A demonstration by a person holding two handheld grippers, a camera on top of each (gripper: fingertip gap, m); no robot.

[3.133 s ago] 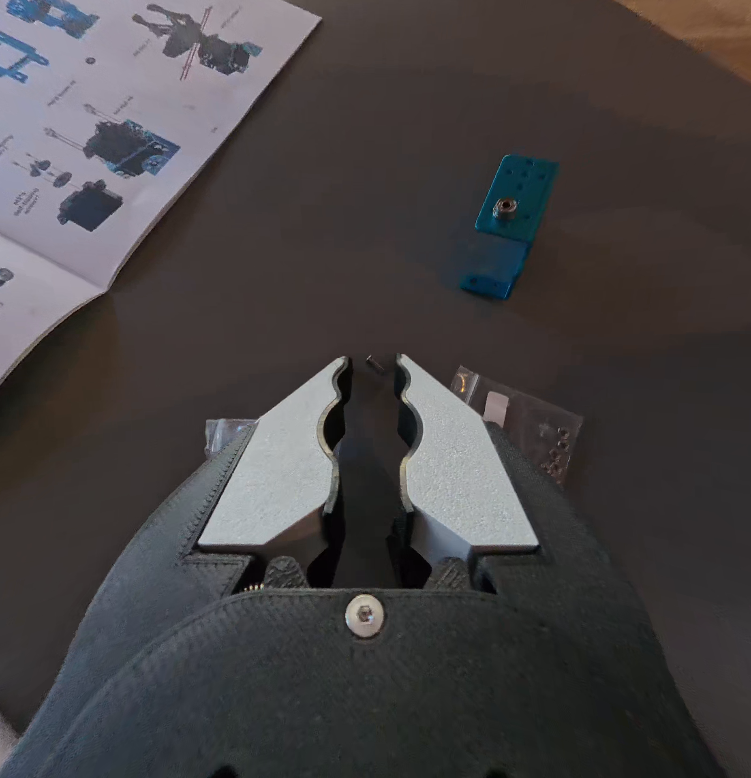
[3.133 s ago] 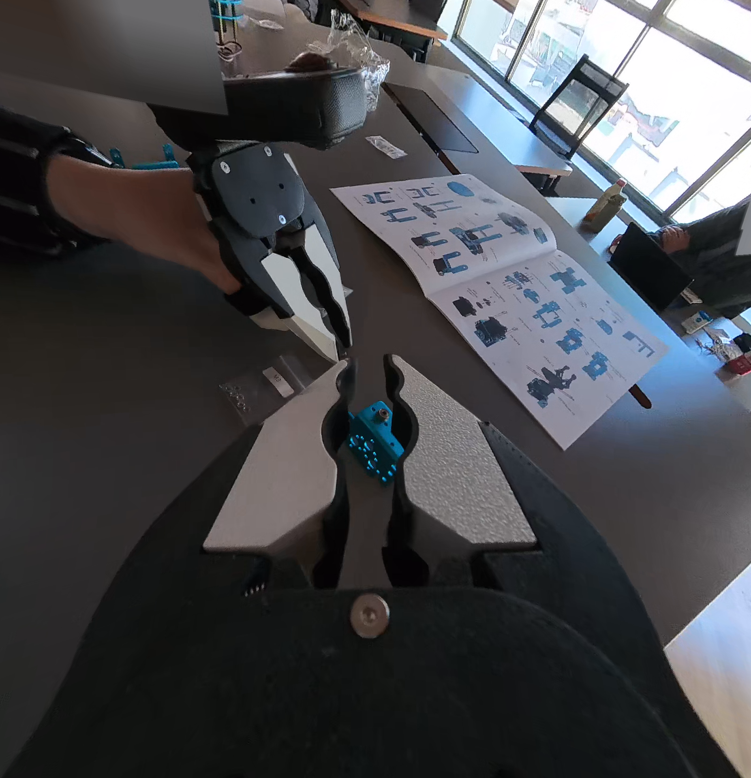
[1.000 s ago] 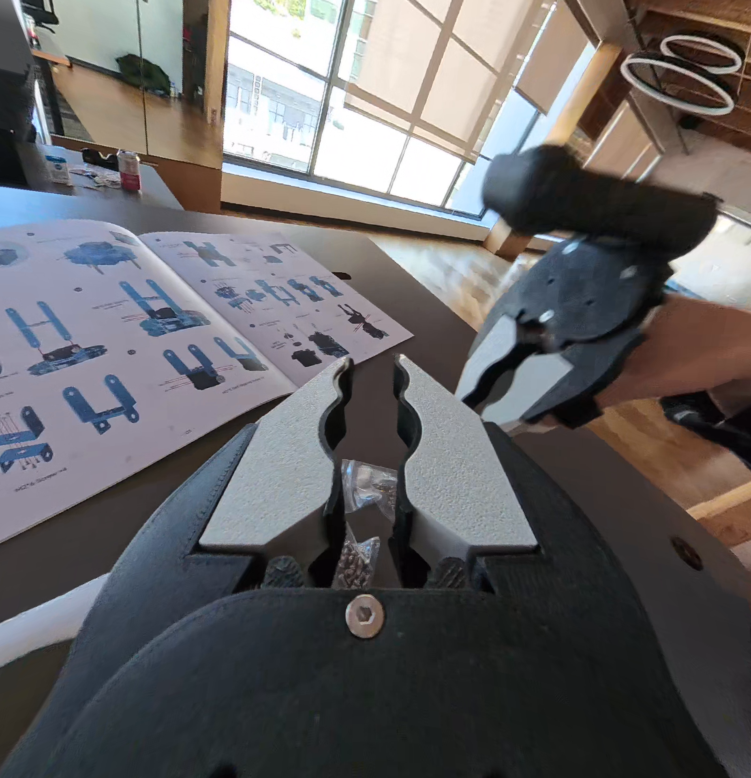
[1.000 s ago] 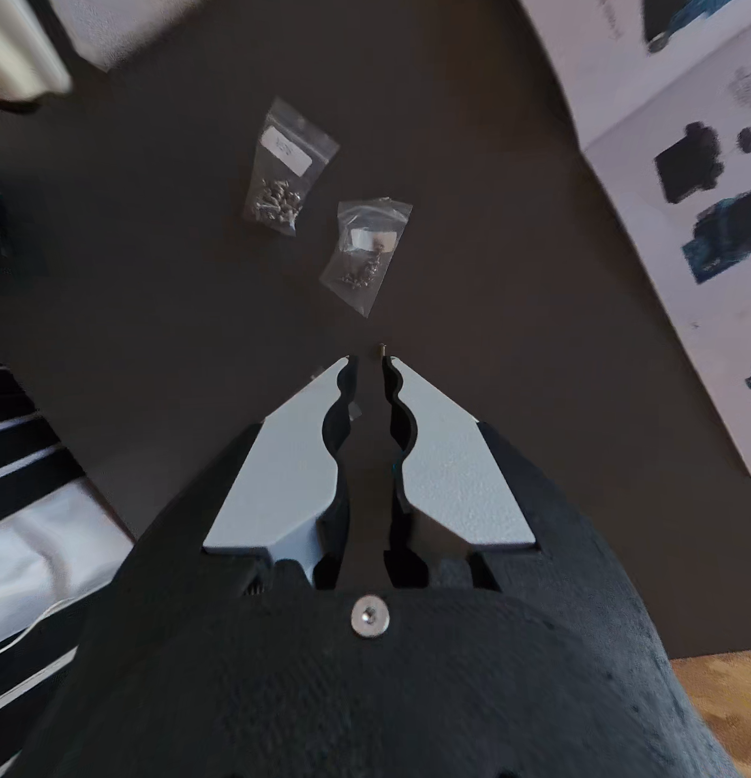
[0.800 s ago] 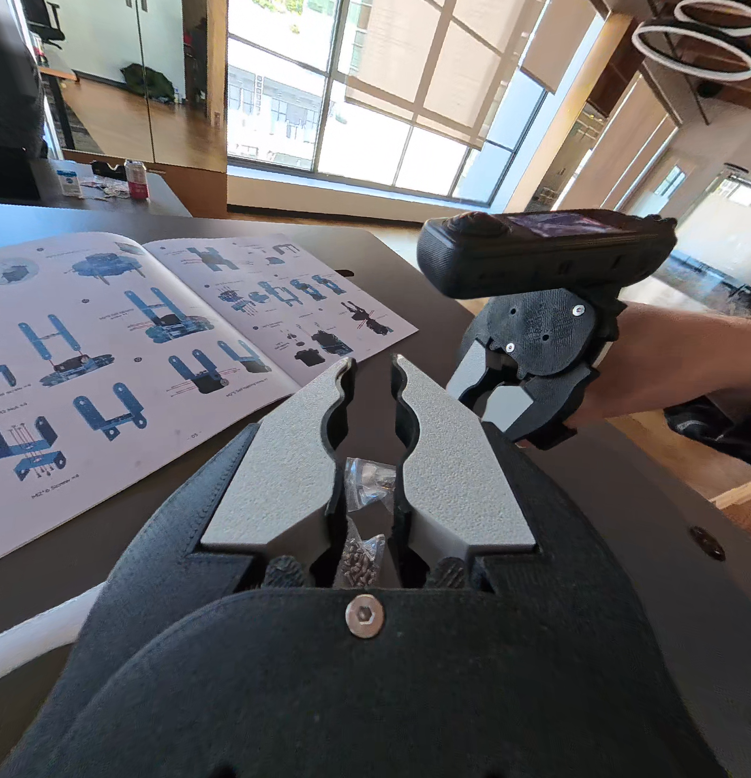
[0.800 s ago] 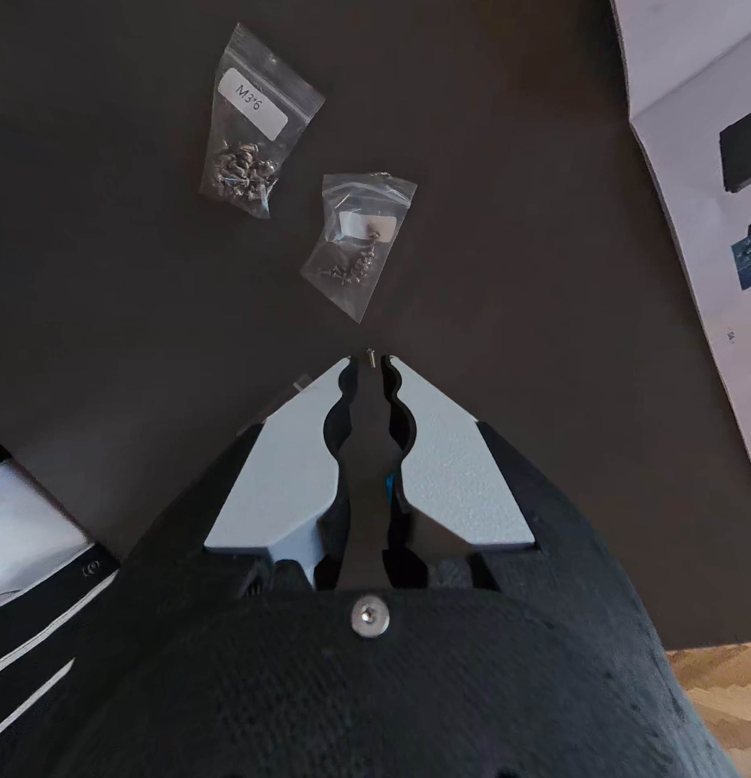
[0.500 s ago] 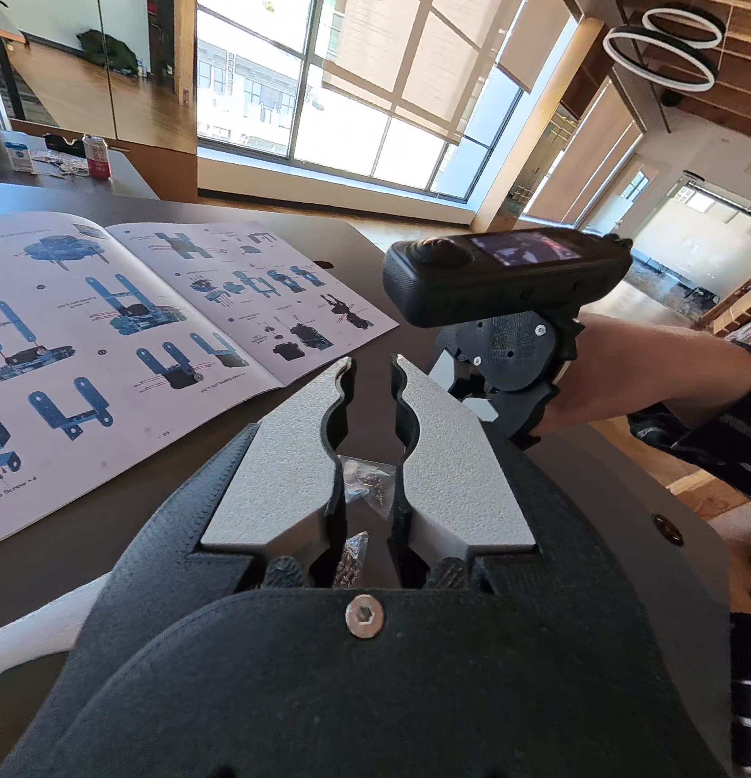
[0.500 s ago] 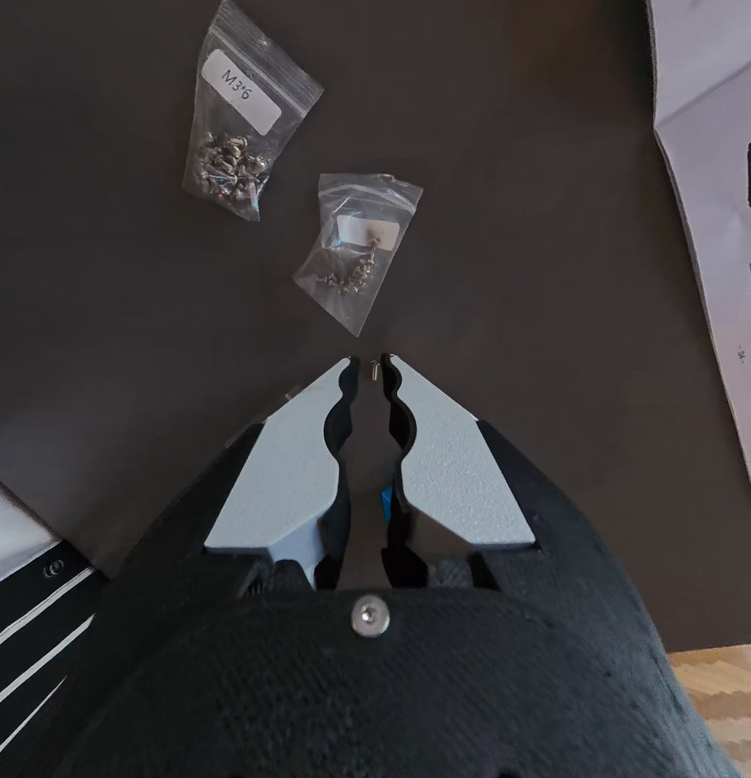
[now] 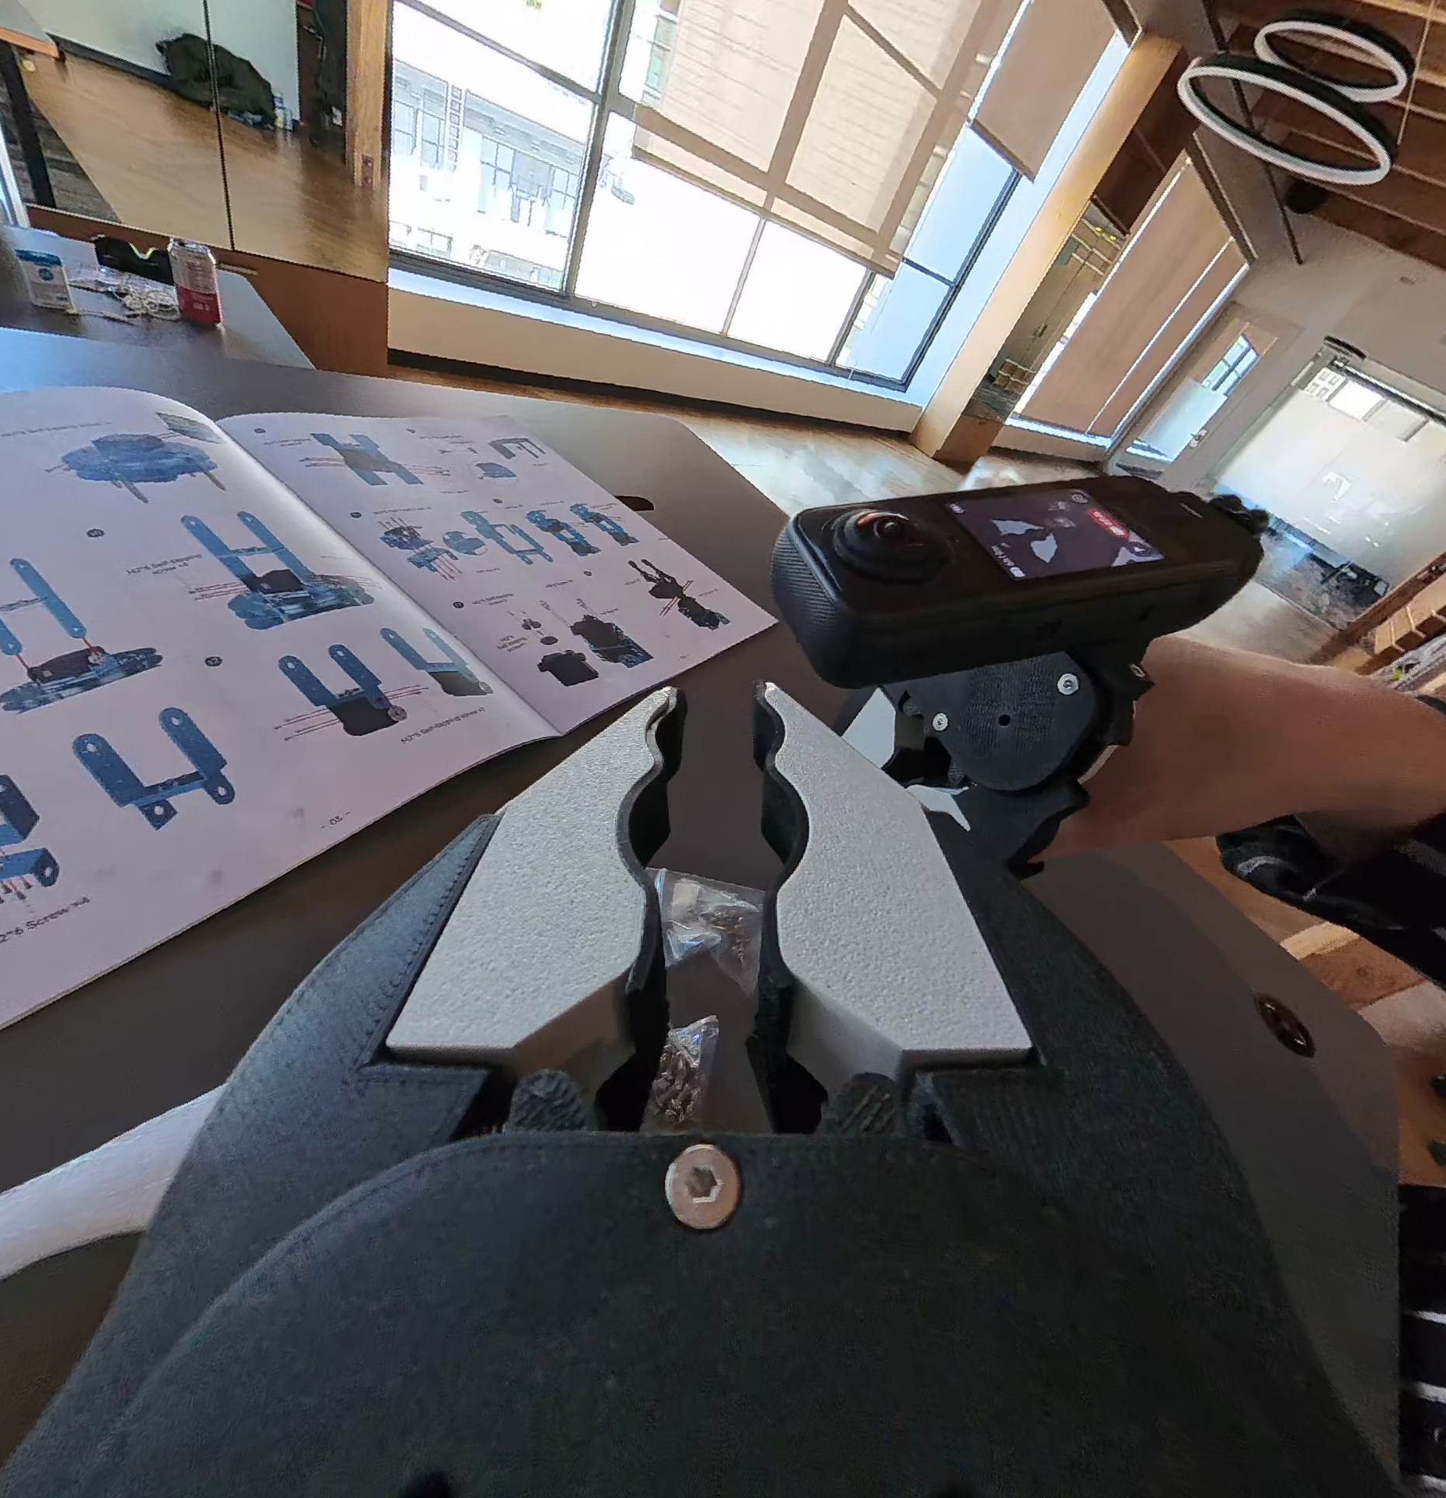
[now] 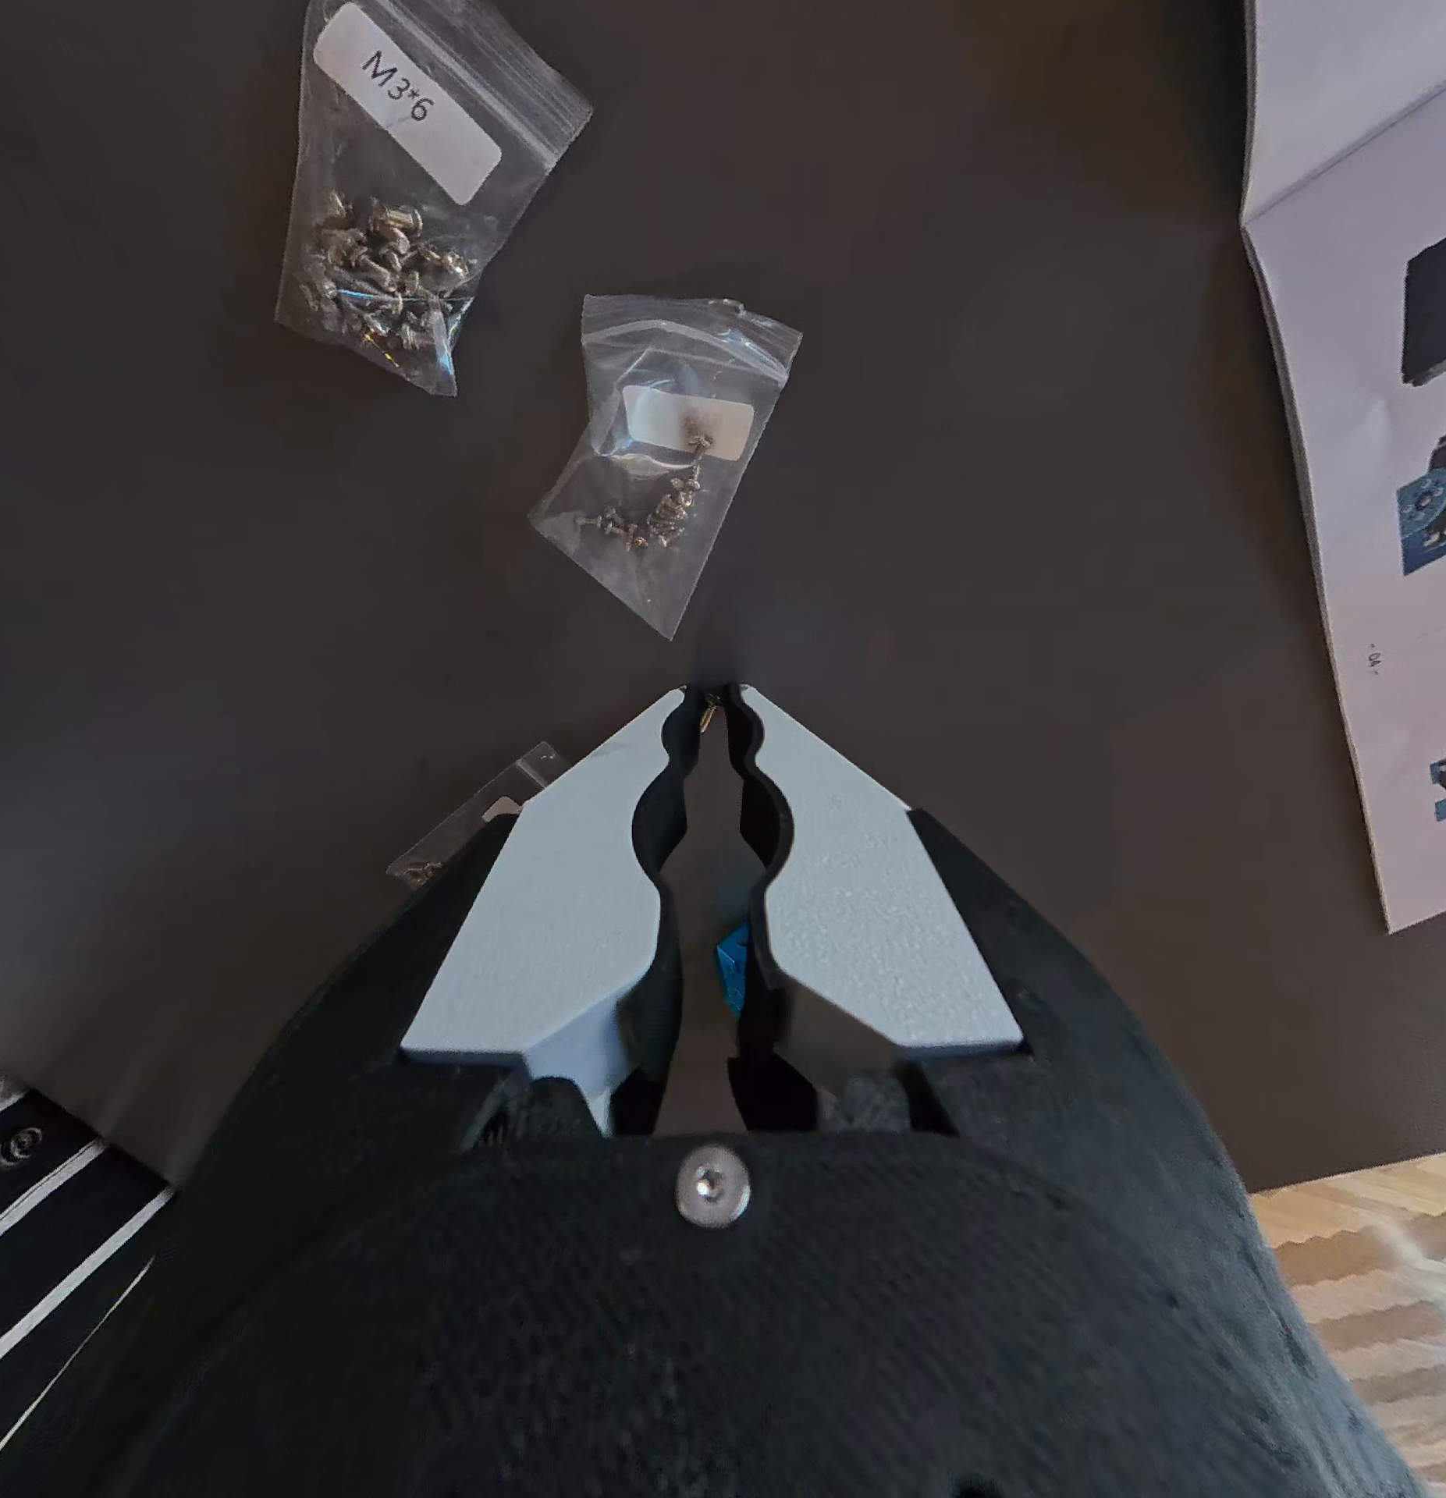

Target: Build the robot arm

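My right gripper [image 10: 710, 695] points down at the dark table [image 10: 176, 567], and its fingertips are shut on a tiny metal screw [image 10: 707, 717]. Just beyond the tips lies a small clear bag of screws [image 10: 663, 462], and farther left a bigger labelled bag of screws [image 10: 403, 203]. A blue metal part [image 10: 731, 965] shows under the right finger. My left gripper [image 9: 718, 697] is open and empty, held low over the table, with two screw bags [image 9: 707, 916] seen between its fingers. The right gripper [image 9: 1003, 729] also shows in the left wrist view, held by a hand.
An open instruction booklet [image 9: 257, 648] lies on the table left of the left gripper; it also shows at the right edge of the right wrist view [image 10: 1368, 405]. A third bag [image 10: 476, 819] peeks out by the right gripper's left finger. The table edge and wood floor [image 10: 1352, 1256] are close. The gap from one gripper's tips to the other's is roughly 15 centimeters.
The right gripper has come down closer to the table and its fingers have closed on the tiny screw. The left gripper stays open and has barely shifted.
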